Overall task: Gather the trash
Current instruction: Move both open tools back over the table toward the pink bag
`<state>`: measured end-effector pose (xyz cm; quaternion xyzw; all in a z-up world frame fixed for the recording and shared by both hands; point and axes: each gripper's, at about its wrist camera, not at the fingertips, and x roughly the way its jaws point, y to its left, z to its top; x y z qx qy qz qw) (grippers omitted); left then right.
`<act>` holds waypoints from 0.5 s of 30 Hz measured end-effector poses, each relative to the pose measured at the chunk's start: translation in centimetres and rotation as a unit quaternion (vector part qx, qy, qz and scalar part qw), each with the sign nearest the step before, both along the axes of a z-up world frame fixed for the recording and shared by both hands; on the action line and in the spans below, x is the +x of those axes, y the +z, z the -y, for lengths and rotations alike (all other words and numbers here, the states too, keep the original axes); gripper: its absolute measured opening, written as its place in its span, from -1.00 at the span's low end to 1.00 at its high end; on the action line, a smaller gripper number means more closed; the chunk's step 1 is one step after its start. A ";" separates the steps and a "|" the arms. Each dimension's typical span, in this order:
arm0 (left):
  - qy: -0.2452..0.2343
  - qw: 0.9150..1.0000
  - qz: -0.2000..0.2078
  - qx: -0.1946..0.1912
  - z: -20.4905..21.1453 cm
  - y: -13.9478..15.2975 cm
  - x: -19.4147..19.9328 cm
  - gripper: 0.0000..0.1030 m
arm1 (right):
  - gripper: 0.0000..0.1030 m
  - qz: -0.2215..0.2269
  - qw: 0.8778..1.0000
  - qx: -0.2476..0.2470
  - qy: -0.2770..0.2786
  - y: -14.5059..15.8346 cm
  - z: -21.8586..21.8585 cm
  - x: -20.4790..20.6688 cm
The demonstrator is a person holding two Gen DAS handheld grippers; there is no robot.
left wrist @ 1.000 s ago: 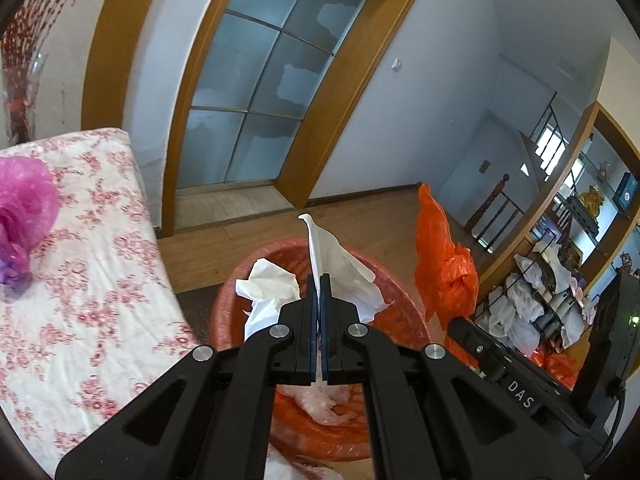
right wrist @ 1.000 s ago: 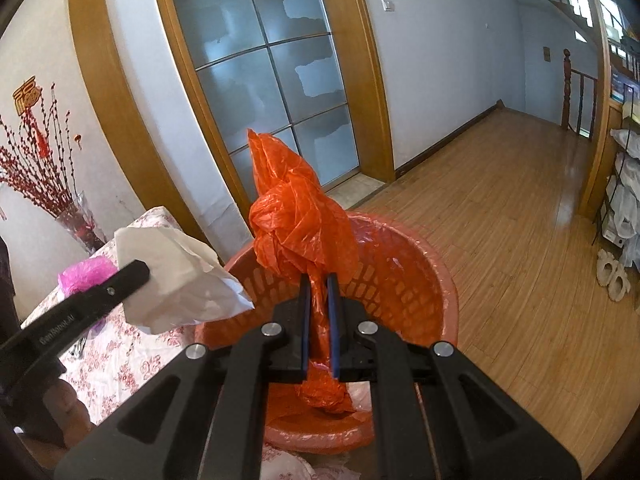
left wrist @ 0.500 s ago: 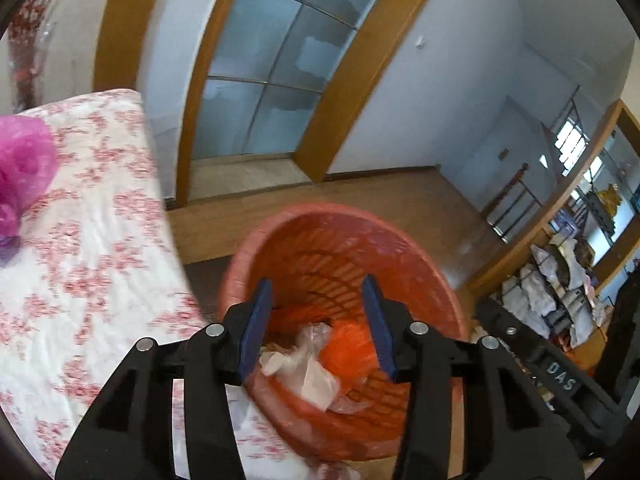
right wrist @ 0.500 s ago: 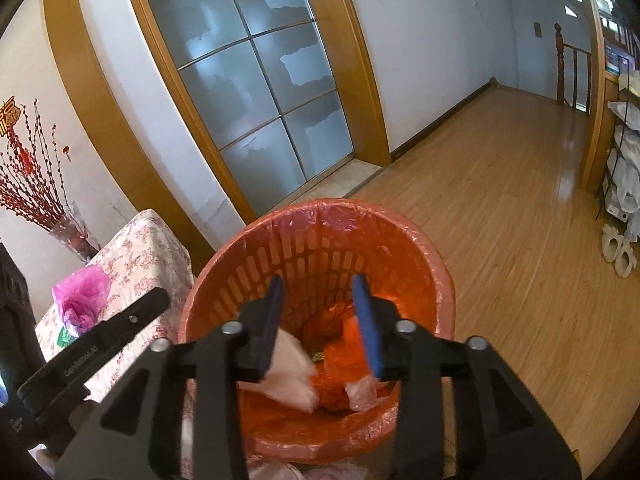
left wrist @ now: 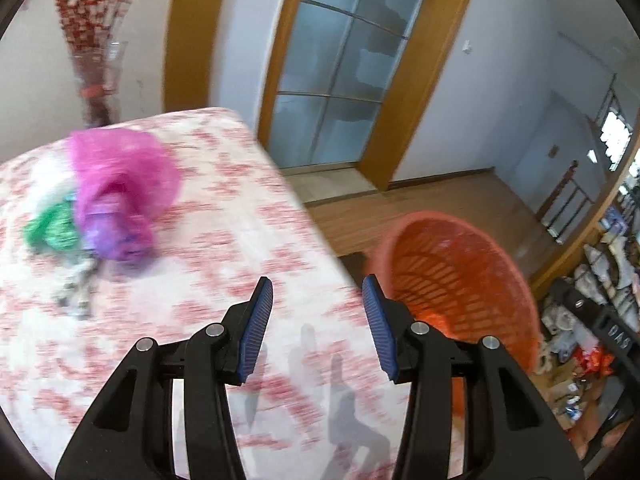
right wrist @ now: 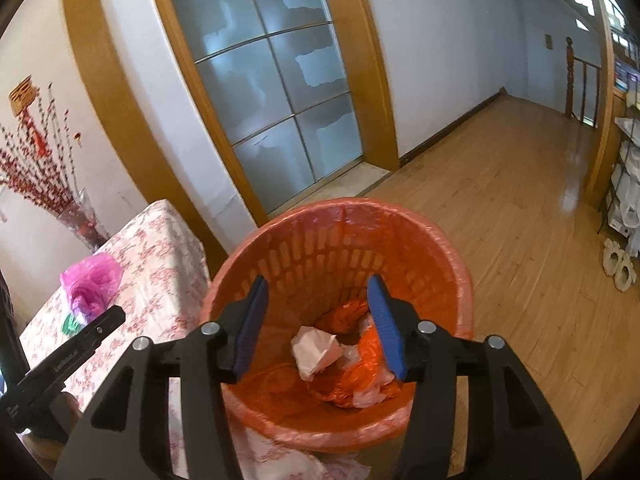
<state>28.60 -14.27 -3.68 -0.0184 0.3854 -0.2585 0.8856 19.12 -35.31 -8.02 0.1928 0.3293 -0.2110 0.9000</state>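
Inside the orange basket (right wrist: 448,264) lie crumpled white tissue (right wrist: 314,352) and seemingly orange plastic (right wrist: 352,384); both grippers (left wrist: 318,330) (right wrist: 318,326) gape empty.

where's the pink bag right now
The pink bag lies on the floral table, left in the left wrist view, beside something green, below the vase.

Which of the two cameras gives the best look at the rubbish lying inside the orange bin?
The right wrist view. It looks straight down into the orange bin, showing the crumpled white tissue and the orange plastic bag at the bottom. The left wrist view is blurred and catches the bin from the side, hiding most of its contents.
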 end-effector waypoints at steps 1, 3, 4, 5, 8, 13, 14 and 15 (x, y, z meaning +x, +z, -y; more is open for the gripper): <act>0.009 1.000 0.000 0.007 -0.9 0.0 0.1 -0.09 | 0.00 -0.001 1.000 -0.001 0.006 0.1 -0.5 0.2; 0.026 1.000 0.002 0.017 -2.8 -0.1 0.1 -0.02 | 0.00 -0.003 1.000 -0.002 0.024 0.1 -1.9 1.0; 0.039 0.999 0.004 0.026 -3.9 -0.1 0.2 0.05 | 0.00 -0.004 0.999 -0.004 0.034 0.1 -2.7 1.3; 0.051 0.998 0.006 0.033 -5.0 -0.2 0.4 0.07 | 0.02 -0.006 0.999 -0.005 0.043 0.1 -3.4 1.7; 0.079 0.996 0.007 0.046 -8.0 -0.2 1.1 0.11 | 0.17 -0.010 0.997 -0.005 0.077 -0.1 -6.1 3.1; 0.140 0.988 0.008 0.064 -13.9 -0.1 2.1 0.22 | 0.35 -0.020 0.988 -0.006 0.155 -0.5 -12.2 6.6; 0.151 0.986 0.009 0.066 -14.9 -0.1 2.2 0.25 | 0.40 -0.021 0.985 -0.006 0.170 -0.7 -13.7 7.5; 0.168 0.983 0.011 0.067 -16.5 0.0 2.4 0.27 | 0.40 -0.021 0.983 -0.005 0.181 -0.9 -14.6 8.0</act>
